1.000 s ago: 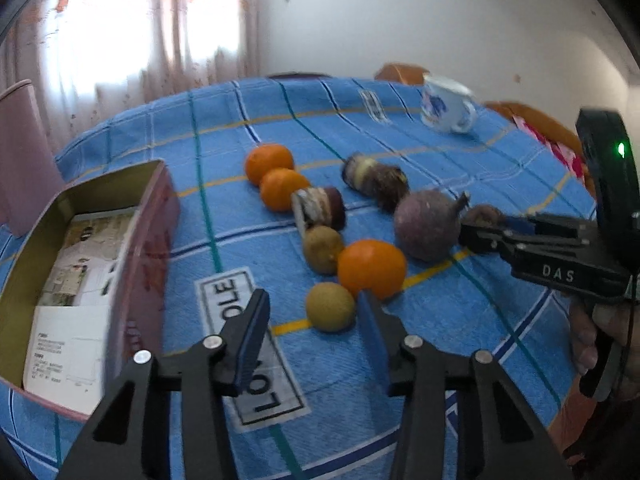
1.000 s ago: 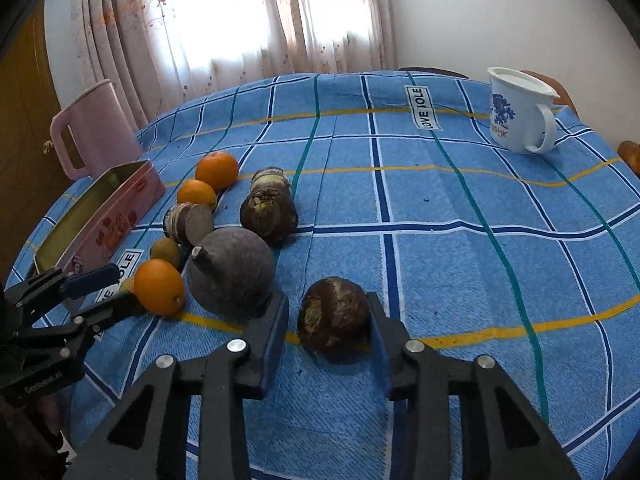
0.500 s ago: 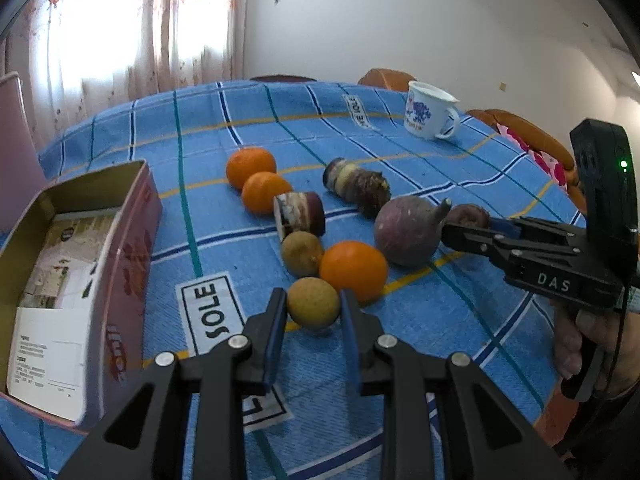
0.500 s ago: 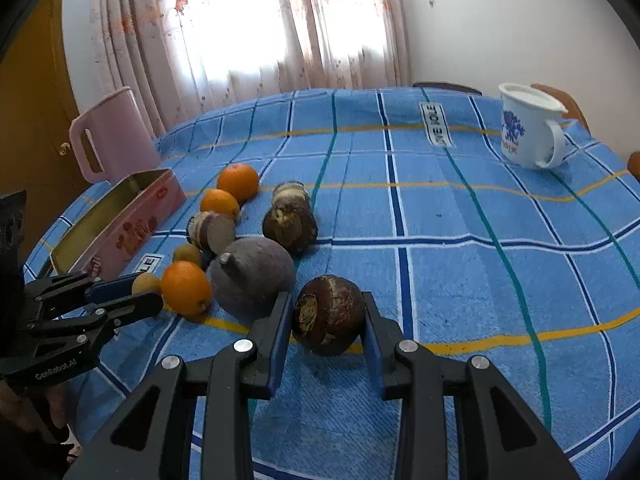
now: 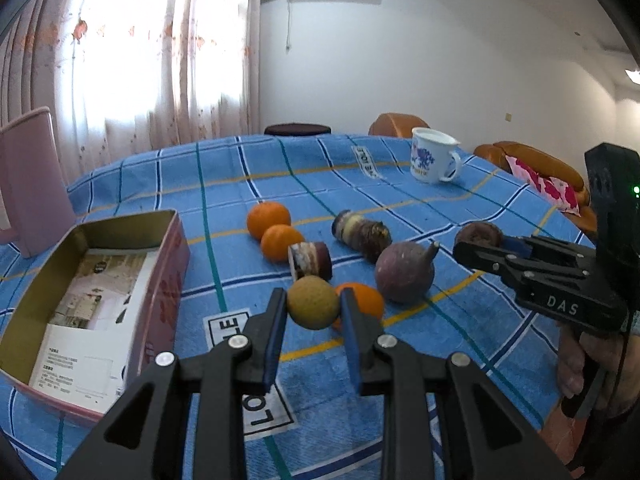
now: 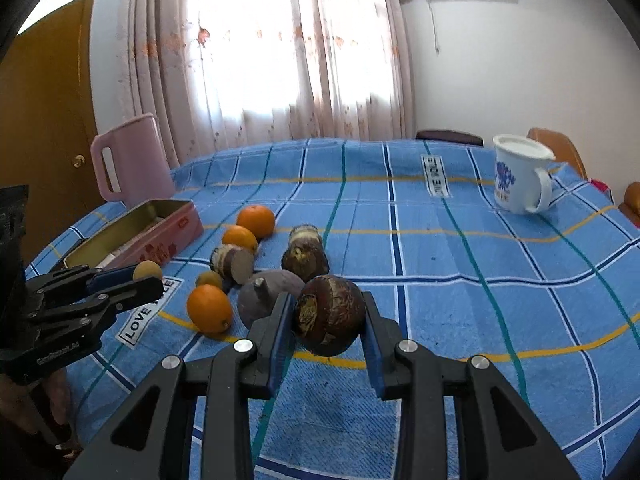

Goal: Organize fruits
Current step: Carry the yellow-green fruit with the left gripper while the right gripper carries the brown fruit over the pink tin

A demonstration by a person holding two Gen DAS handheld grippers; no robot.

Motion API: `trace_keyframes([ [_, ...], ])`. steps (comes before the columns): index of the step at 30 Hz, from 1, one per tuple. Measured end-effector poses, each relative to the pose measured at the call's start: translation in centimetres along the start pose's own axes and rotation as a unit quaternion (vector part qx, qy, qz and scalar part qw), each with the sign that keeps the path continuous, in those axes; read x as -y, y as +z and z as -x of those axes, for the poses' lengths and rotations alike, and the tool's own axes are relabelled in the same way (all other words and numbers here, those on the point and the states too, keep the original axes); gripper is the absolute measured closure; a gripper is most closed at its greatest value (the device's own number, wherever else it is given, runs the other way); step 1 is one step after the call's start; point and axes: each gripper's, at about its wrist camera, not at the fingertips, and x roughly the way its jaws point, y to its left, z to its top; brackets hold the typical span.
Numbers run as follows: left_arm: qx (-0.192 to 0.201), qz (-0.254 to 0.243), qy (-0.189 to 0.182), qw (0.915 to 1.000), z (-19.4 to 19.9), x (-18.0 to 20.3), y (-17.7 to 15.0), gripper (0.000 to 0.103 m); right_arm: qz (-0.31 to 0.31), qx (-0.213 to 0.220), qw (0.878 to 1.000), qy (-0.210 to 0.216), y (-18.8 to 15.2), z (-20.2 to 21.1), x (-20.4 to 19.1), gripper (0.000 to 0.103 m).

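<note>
Now yellow-green fruit (image 5: 313, 303) between left hand-held gripper (image 5: 313, 320) pads

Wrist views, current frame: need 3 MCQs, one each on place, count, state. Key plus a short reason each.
1. Where does the pink tin box sit relative to the fruit row in the left wrist view?
A. left of it
B. right of it
C. behind the mug

2. How many oranges show on the blue checked cloth?
A. one
B. three
C. five

3. What is the right gripper doing?
A. hanging open over the mug
B. shut on the dark brown round fruit
C. shut on an orange

Key: 1 A, the box lies at the left side of the picture with the fruit to its right. 2 B, two oranges lie at the far end and one nearer. 3 B, both pads press the dark brown round fruit, while the left gripper is shut on a small yellow-green fruit.
</note>
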Motion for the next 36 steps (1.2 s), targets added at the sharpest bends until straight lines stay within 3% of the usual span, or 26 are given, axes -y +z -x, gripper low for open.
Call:
trace_keyframes([
  [11,0.041,-0.012,0.027,0.9987,1.6,0.4,0.2,0.075,0.034,0.063,0.997,0.012,-0.4,2.1,-1.2,0.068],
  [23,0.085,-0.015,0.070,0.9938,3.5,-0.4,1.0,0.075,0.041,0.102,0.994,0.014,0.9,3.9,-1.9,0.068],
  [30,0.082,-0.003,0.081,0.9934,3.8,-1.9,1.5,0.075,0.064,0.099,0.992,0.039,3.1,3.5,-4.3,0.068],
  [36,0.059,0.030,0.088,0.9939,3.5,-5.2,2.4,0.075,0.071,0.080,0.991,0.084,6.1,1.4,-7.1,0.068],
])
